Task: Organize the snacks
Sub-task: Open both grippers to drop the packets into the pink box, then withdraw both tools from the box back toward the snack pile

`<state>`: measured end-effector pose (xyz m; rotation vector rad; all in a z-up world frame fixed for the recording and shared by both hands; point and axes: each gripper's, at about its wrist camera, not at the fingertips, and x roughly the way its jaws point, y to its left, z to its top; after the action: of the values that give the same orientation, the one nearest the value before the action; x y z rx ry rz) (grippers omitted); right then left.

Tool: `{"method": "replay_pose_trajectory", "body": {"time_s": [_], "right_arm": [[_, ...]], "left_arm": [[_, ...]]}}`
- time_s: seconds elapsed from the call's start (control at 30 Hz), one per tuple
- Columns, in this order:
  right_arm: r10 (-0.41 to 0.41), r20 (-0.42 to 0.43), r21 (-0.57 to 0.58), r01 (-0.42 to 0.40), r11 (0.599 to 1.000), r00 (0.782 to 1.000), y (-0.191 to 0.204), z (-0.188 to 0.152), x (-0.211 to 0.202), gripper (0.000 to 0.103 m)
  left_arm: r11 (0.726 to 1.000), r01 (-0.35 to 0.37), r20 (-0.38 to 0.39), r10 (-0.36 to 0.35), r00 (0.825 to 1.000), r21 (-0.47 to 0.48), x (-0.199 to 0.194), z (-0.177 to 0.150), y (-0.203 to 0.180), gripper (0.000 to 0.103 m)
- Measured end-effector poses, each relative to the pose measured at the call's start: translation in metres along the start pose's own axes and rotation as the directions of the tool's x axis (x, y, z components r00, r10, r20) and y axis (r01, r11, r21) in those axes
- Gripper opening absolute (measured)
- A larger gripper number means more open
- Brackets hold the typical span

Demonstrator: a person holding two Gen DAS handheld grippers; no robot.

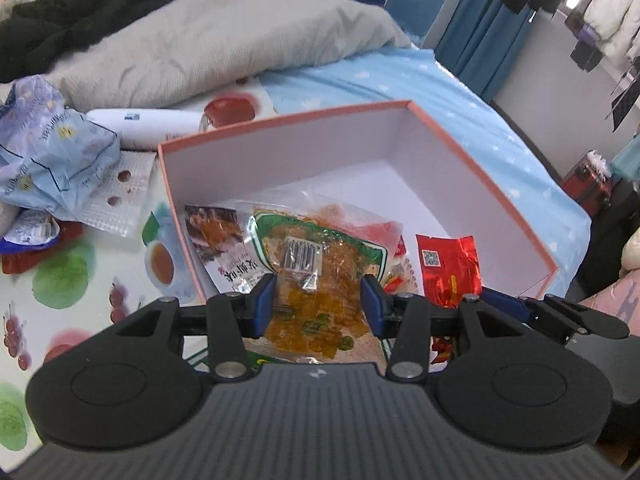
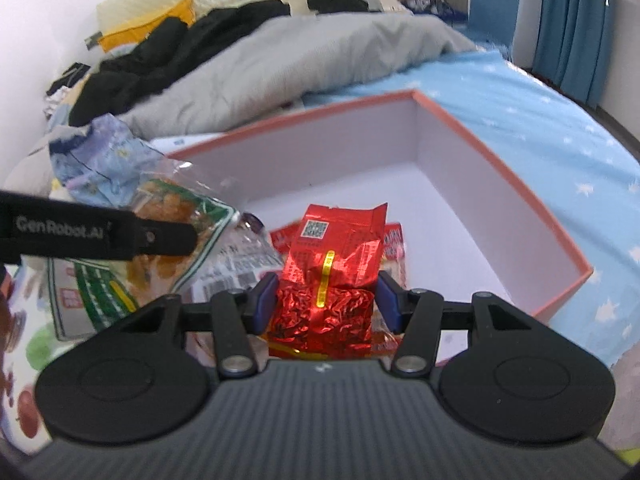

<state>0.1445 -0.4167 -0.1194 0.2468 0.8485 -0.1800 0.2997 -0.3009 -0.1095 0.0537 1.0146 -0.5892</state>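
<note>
Now I hold 2 light, crinkly snack bags over the pink box (image 1: 480, 168).
My left gripper (image 1: 320, 300) pinches the clear bag (image 1: 316, 280) mid-body; my right gripper (image 2: 326, 296) squeezes the red foil pack (image 2: 328, 264) low down.

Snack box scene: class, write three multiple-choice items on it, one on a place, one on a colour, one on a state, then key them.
1. Where does the white tube lie?
A. inside the box
B. outside, behind the box's left corner
C. in a claw

2. What colour is the box rim?
A. pink
B. green
C. black

3. What does the right claw hold?
A. nothing
B. the tube
C. a red foil packet

Key: B, it rests on the cloth beyond the rim; A, the edge is salmon pink; C, both pads press the packet's sides.
</note>
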Motion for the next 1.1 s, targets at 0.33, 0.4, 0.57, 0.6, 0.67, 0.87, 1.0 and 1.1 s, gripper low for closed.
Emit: {"method": "replay_pose_trajectory", "body": {"time_s": [0.33,0.4,0.57,0.6,0.67,0.87,1.0,1.1], "right_arm": [[0.009,-0.026,0.009,-0.008,1.0,1.0,-0.009,-0.001,0.012,0.057],[0.012,-0.016,0.014,-0.012,1.0,1.0,-0.009,0.001,0.009,0.058],[0.012,0.038,0.014,-0.013,1.0,0.999,-0.005,0.005,-0.011,0.058],[0.013,0.049,0.012,-0.014,1.0,0.999,-0.003,0.007,-0.015,0.058],[0.011,0.084,0.012,-0.012,1.0,0.996,0.001,0.011,-0.027,0.058],[0.017,0.188,-0.001,-0.017,1.0,0.982,0.02,0.022,-0.066,0.058],[0.034,0.241,-0.029,-0.028,0.999,0.97,0.038,0.022,-0.09,0.058],[0.052,0.269,-0.049,-0.04,0.998,0.962,0.053,0.019,-0.103,0.058]], "left_arm": [[0.999,-0.034,-0.037,0.033,0.999,-0.01,0.008,0.002,0.007,0.067],[0.999,-0.035,-0.021,0.035,0.999,-0.008,0.001,0.003,0.009,0.068],[0.999,-0.045,0.038,0.045,0.998,0.002,-0.027,0.007,0.009,0.068],[0.999,-0.046,0.052,0.046,0.998,0.004,-0.034,0.008,0.009,0.068],[0.999,-0.049,0.085,0.047,0.995,0.014,-0.05,0.011,0.008,0.068],[0.997,-0.068,0.174,0.059,0.983,0.047,-0.095,0.007,0.008,0.068],[0.996,-0.071,0.214,0.06,0.975,0.044,-0.122,-0.004,0.014,0.068],[0.995,-0.091,0.248,0.076,0.966,0.048,-0.143,-0.014,0.021,0.068]]}}
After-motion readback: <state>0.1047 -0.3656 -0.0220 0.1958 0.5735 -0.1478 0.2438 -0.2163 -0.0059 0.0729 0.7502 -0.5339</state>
